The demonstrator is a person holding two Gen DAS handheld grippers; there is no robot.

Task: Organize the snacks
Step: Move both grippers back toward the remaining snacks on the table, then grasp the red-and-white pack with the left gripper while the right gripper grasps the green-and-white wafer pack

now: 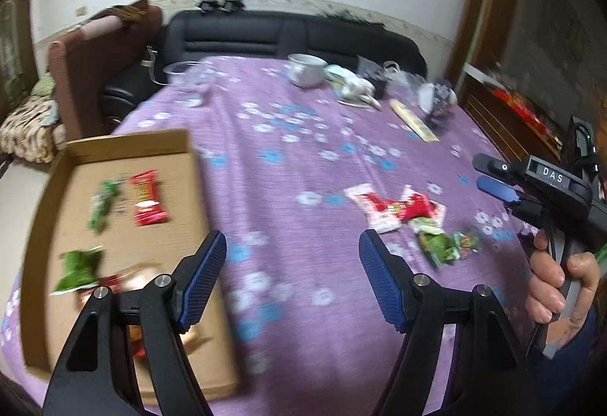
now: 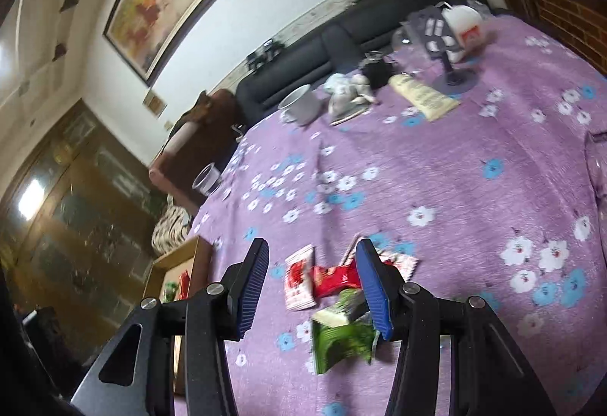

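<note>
A shallow cardboard tray [image 1: 125, 146] lies on the purple flowered cloth at the left. In it are a red packet [image 1: 148, 197], a green packet [image 1: 101, 203], another green packet [image 1: 77, 266] and a brownish snack partly hidden by my left finger. My left gripper [image 1: 293, 245] hangs open over the cloth beside the tray, nothing between its fingers. A loose pile lies to the right: a red-and-white packet [image 2: 299, 279], a red packet [image 2: 337, 277] and a green packet [image 2: 341, 336]. My right gripper [image 2: 313, 256] hovers open just before this pile, apart from it. The tray's corner [image 2: 182, 252] shows at left.
At the table's far side stand a white cup [image 1: 305, 68], a clear plastic cup [image 1: 184, 74], a yellow tube [image 1: 413, 122], crumpled bags and a small stand. A black sofa [image 1: 288, 32] runs behind. A hand [image 1: 561, 287] holds the right gripper [image 1: 485, 175].
</note>
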